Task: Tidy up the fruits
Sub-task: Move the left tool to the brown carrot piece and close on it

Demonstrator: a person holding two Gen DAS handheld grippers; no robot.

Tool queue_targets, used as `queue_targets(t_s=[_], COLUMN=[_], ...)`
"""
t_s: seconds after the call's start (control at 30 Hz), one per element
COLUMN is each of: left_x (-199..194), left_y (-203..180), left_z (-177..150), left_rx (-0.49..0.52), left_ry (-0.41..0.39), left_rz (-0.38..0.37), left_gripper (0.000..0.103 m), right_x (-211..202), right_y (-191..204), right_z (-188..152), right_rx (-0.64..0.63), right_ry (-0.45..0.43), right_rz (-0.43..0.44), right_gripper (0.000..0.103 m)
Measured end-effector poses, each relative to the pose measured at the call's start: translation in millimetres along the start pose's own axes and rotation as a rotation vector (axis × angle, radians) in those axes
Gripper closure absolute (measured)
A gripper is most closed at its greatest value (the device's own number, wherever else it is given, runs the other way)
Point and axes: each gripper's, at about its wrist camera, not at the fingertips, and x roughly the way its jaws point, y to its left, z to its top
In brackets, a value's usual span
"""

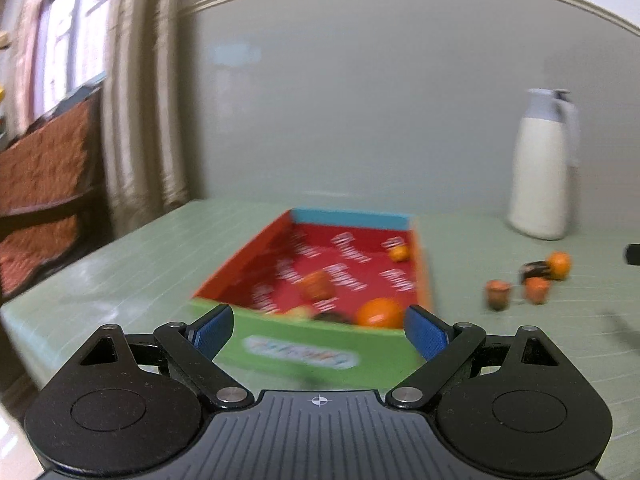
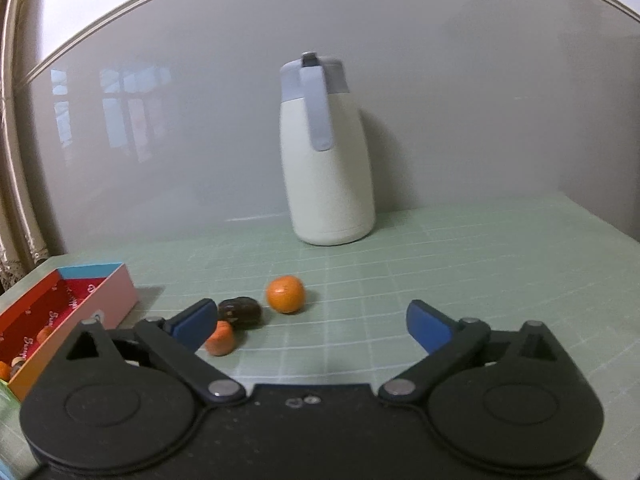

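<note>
A colourful cardboard box (image 1: 320, 354) with a red inside lies on the green table; it holds several small fruits, among them an orange (image 1: 379, 312) at its near edge. My left gripper (image 1: 318, 330) is open and empty, just in front of the box. Loose on the table to the right of the box lie an orange (image 2: 285, 294), a dark fruit (image 2: 240, 312) and a small orange-red fruit (image 2: 220, 339). My right gripper (image 2: 312, 326) is open and empty, just behind these fruits. The box also shows in the right wrist view (image 2: 116, 292) at far left.
A tall white jug with a grey-blue lid and handle (image 2: 328, 168) stands at the back of the table against the grey wall. A curtain (image 1: 136, 100) and a wooden chair (image 1: 48, 176) are to the left, past the table's left edge.
</note>
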Motion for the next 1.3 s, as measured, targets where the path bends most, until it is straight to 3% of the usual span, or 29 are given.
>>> queue_targets(t_s=[0.27,0.47,1.03,1.27,1.3], left_x=[18,43,113,126,128], left_y=[-67,-110,-148,-156,-156], left_z=[19,27,30,25,24], left_rx=[0.093,0.136,0.136,0.148,0.147], left_ry=[0.044,0.111,0.227,0.267,0.272], left_rz=[-0.148,-0.208,-0.223,-0.25,-0.256], left_gripper=[0.011,0.011,0.012,0.033,0.041], right_x=[-8,-13,-14,-13,-13], right_y=[-31,-56,-86,-86,-85], right_z=[-2,-6,-11,-11,-11], right_rx=[0.037,0.089,0.145,0.153,0.152], right_ry=[-0.001,0.001,0.01,0.018,0.019], right_rz=[-0.086,-0.127,-0.146,-0.141,-0.139], right_gripper=[0.001,0.001,0.001,0.001,0.001])
